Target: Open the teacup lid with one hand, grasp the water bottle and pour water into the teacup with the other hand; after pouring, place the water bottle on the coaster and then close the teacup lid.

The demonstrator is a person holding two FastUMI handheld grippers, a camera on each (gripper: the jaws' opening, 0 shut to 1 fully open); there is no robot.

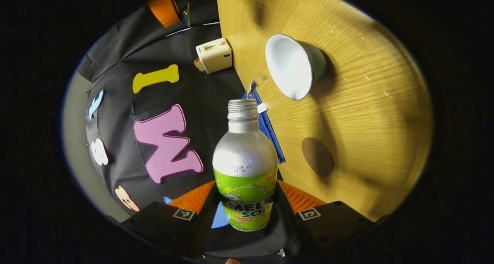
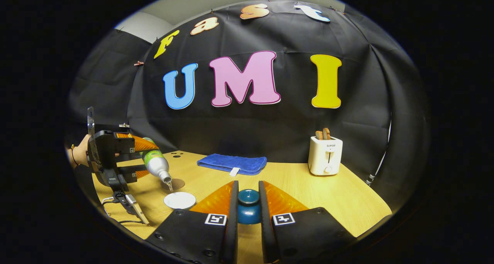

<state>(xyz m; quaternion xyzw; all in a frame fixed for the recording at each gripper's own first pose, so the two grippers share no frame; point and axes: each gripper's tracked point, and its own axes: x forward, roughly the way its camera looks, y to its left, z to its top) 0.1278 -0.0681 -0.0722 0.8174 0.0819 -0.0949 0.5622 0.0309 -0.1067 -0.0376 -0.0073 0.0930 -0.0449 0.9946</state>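
My left gripper (image 1: pixel 245 187) is shut on a silver and green water bottle (image 1: pixel 245 159), uncapped and tipped forward. A thin stream of water (image 1: pixel 255 85) leaves its mouth toward the open teacup (image 1: pixel 295 65), white inside. The round brown coaster (image 1: pixel 317 156) lies bare on the wooden table near the cup. In the right gripper view the left gripper (image 2: pixel 143 158) holds the tilted bottle (image 2: pixel 156 164) over the teacup (image 2: pixel 180 200), with the coaster (image 2: pixel 174 184) just behind. My right gripper (image 2: pixel 248 190) is shut on the teal teacup lid (image 2: pixel 248 206), held off to the cup's right.
A folded blue cloth (image 2: pixel 232 163) lies at the table's back edge. A white toaster (image 2: pixel 325 154) with bread in it stands at the back right. A cable and clip (image 2: pixel 131 206) trail below the left gripper, held by a hand (image 2: pixel 80 152).
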